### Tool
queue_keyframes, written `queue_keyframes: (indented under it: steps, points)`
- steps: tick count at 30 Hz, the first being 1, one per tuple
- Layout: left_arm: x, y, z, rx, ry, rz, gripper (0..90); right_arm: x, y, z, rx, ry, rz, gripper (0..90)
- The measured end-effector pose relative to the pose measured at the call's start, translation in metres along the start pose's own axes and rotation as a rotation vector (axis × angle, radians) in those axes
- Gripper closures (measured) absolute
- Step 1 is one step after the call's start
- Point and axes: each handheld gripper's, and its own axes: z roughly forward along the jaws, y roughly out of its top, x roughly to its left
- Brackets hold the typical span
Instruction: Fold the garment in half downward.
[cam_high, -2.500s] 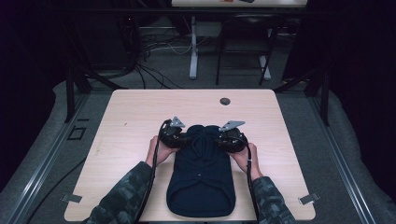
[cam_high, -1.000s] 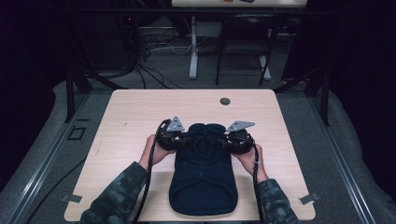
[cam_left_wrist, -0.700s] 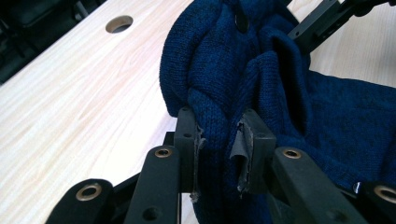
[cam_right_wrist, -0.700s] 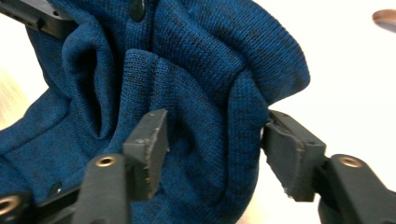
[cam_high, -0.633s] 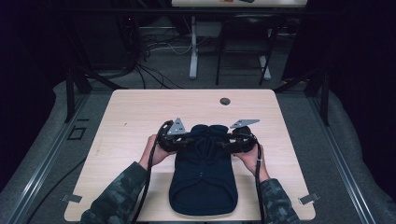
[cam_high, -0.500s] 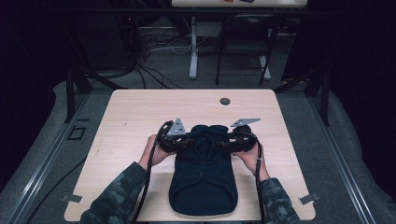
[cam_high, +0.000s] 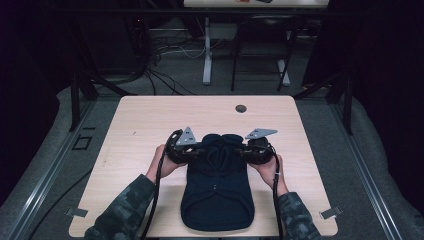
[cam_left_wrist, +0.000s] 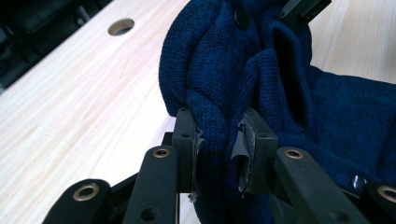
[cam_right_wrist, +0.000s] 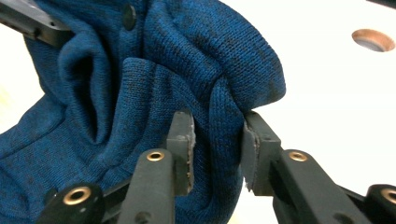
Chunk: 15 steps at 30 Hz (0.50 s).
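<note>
Sweater (cam_high: 217, 192): dark blue knit, lying on the near half of the bench (cam_high: 145, 125), well short of the round hole (cam_high: 241, 108).
Left hand-held gripper (cam_left_wrist: 219, 140): jaws clamped on a fold at the sweater's left top edge.
Right hand-held gripper (cam_right_wrist: 215, 140): jaws pinching a fold at its right top edge.

You are working at a rectangular light wood-grain table (cam_high: 150, 120) with rounded corners. A small round cable hole (cam_high: 241, 108) sits in its top near the far edge, slightly right of centre. A dark blue knitted garment (cam_high: 217, 200) lies directly on the top at the near middle, its near end close to your edge and its far end bunched into folds at about mid-table. The top's left, right and far areas are bare wood. The table stands on grey carpet (cam_high: 350, 135).
</note>
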Motion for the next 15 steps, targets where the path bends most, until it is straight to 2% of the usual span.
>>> queue_keyframes:
  steps: [2, 3, 6, 12, 15]
  points:
    - [0.001, -0.001, 0.0, 0.012, -0.013, -0.022, 68.5, 0.003, -0.001, -0.002, -0.012, -0.008, -0.017, 69.9]
    - [0.002, -0.002, 0.0, 0.02, -0.022, -0.037, 66.4, 0.006, -0.002, -0.005, -0.025, -0.02, -0.045, 70.5]
    - [0.0, -0.004, -0.001, 0.022, -0.016, -0.041, 65.9, 0.012, -0.004, -0.007, -0.048, -0.035, -0.085, 70.7]
    - [-0.008, -0.007, -0.004, 0.008, 0.017, -0.004, 67.2, 0.018, -0.007, -0.013, -0.063, -0.037, -0.107, 70.4]
    - [-0.011, -0.009, -0.006, -0.013, 0.023, -0.005, 68.0, 0.017, -0.009, -0.014, -0.062, -0.027, -0.104, 69.7]
